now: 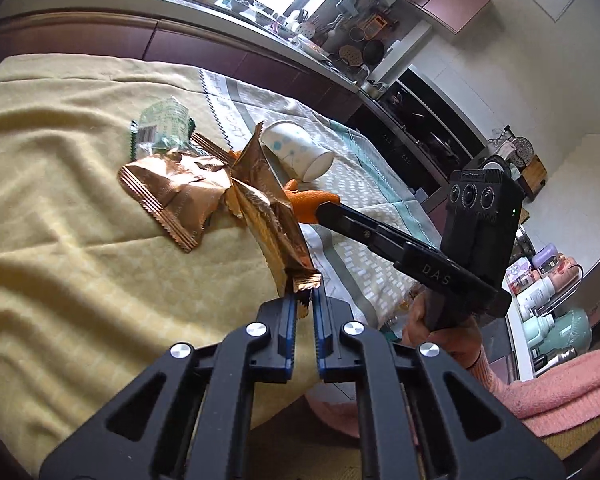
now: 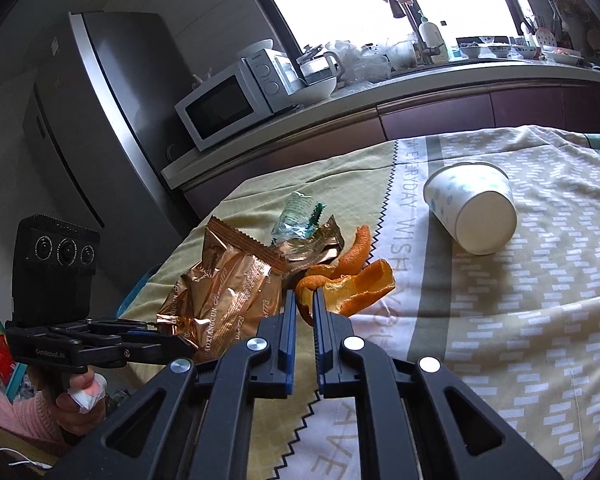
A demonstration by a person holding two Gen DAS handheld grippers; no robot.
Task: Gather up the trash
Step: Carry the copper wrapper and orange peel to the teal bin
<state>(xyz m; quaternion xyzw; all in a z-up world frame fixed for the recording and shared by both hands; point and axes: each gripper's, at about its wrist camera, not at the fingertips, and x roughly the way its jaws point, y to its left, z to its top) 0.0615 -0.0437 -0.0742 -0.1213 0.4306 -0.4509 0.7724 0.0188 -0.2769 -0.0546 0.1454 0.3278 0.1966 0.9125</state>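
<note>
My left gripper (image 1: 304, 298) is shut on the end of a crinkled copper snack wrapper (image 1: 266, 204), which rises off the table. In the right wrist view the same wrapper (image 2: 228, 284) stands beside the left gripper (image 2: 186, 346). My right gripper (image 2: 304, 296) is shut on a piece of orange peel (image 2: 352, 284); from the left wrist view its fingertips (image 1: 320, 210) meet the peel (image 1: 310, 200) behind the wrapper. A second copper wrapper (image 1: 172, 196) and a clear green-edged wrapper (image 1: 164, 128) lie on the cloth. A white paper cup (image 2: 472, 212) lies on its side.
A yellow and patterned cloth (image 2: 520, 320) covers the table. Behind it runs a kitchen counter (image 2: 440, 80) with a microwave (image 2: 228, 104) and dishes, and a grey fridge (image 2: 100, 120) stands at its left. A pink-sleeved hand (image 1: 440, 328) holds the right gripper.
</note>
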